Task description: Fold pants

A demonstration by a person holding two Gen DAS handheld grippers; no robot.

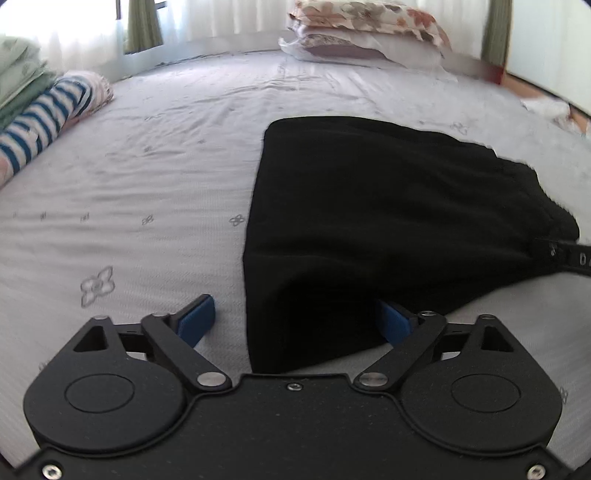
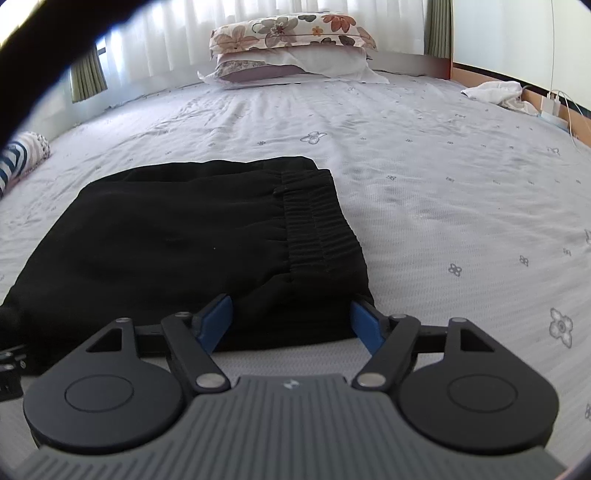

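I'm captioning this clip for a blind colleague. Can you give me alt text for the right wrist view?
An open right hand-held gripper straddles the near edge of folded black pants on a pale grey floral bed sheet, their elastic waistband on the right. Stacked floral pillows sit at the far end before white curtains.

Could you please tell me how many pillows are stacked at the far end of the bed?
2: a floral pillow on top, and a white pillow beneath it, by the curtains. More could be hidden underneath.
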